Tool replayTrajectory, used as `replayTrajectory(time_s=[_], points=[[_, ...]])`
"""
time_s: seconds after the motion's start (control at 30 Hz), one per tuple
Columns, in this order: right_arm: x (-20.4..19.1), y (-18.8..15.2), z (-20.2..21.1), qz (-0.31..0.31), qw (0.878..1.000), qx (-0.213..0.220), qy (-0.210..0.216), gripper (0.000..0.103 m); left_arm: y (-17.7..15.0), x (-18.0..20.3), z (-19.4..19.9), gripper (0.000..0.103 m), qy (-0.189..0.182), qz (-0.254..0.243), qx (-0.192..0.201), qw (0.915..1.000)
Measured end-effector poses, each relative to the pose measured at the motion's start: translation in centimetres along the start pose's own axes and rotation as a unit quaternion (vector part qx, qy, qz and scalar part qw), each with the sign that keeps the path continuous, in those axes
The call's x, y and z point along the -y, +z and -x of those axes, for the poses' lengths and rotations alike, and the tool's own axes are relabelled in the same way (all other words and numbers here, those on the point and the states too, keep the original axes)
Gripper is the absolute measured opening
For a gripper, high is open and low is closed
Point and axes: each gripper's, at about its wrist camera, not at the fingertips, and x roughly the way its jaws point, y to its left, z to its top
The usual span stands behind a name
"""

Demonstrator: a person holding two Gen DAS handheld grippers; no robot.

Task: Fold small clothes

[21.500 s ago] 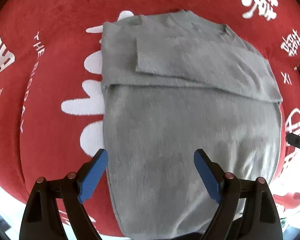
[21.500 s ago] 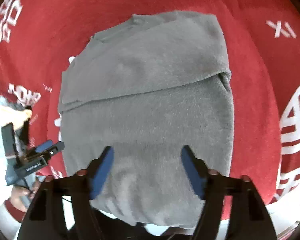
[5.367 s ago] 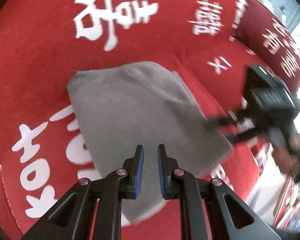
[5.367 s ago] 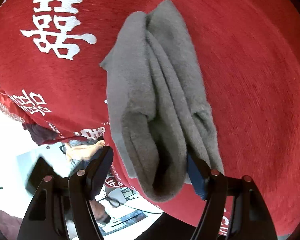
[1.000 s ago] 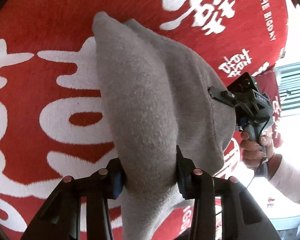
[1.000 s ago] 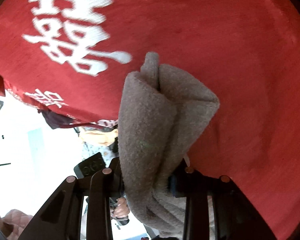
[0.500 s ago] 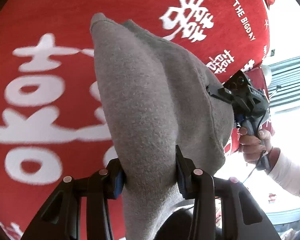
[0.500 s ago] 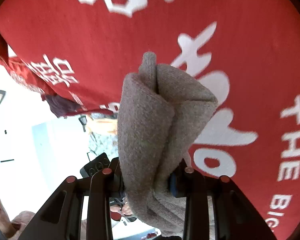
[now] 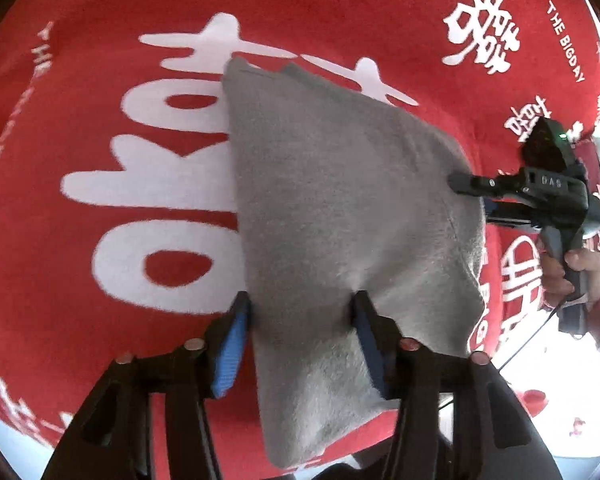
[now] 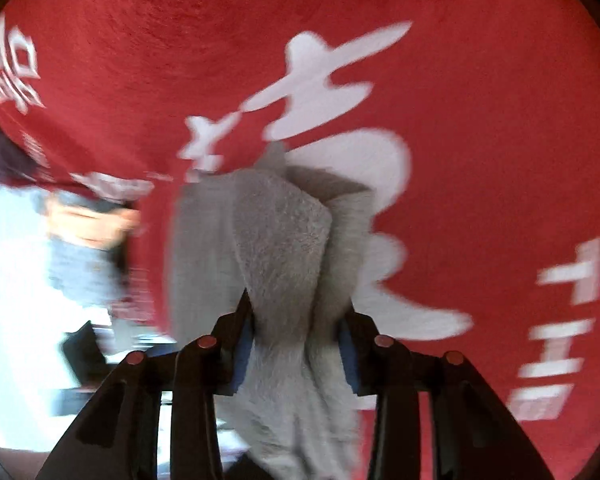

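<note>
Grey fleece-like knit fills the middle of both wrist views: one folded grey garment (image 9: 340, 208), lying on a red cloth (image 9: 100, 80) printed with white characters. Going left to right in the left wrist view, the red cloth spreads beyond the left gripper (image 9: 300, 328); its blue-padded jaws are opening, with the near end of the garment between them, the right pad still denting the fabric. Ahead of these fingers the garment fans out flat. At its right edge the right gripper (image 9: 466, 184) reaches in, gripped by a hand (image 9: 572, 276).

In the right wrist view the right gripper (image 10: 296, 344) also has its jaws opening, with a bunched, layered end of the garment between the pads.

The fabric looks soft, light and limp, thick where layered; it would likely sag and unfold if lifted by one point, so both ends or a folded edge seem the best hold. Count: one garment, two grippers, one cloth.
</note>
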Motion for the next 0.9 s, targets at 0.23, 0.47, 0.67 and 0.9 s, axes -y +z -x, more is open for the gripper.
replayTrajectory(time_s=[0.23,0.47,0.67,0.9], points=[[-1.6,-2.1,5.0,0.008,0.998,0.053,-0.025,0.044,-1.2,1.2,2.2,0.078,0.080,-0.030,0.013,0.9963],[-6.9,-8.0,1.5,0.066,0.998,-0.017,0.013,0.043,-2.0,1.3,3.0,0.103,0.117,-0.003,0.016,0.9929],[-5.0,-9.9,-1.2,0.043,0.998,-0.020,-0.050,0.026,-3.1,1.8,3.4,0.103,0.137,0.007,0.007,0.9905],[-4.2,-10.9,1.3,0.013,0.995,0.001,-0.098,0.039,-3.9,3.1,5.0,0.103,0.196,-0.013,0.026,0.9802]])
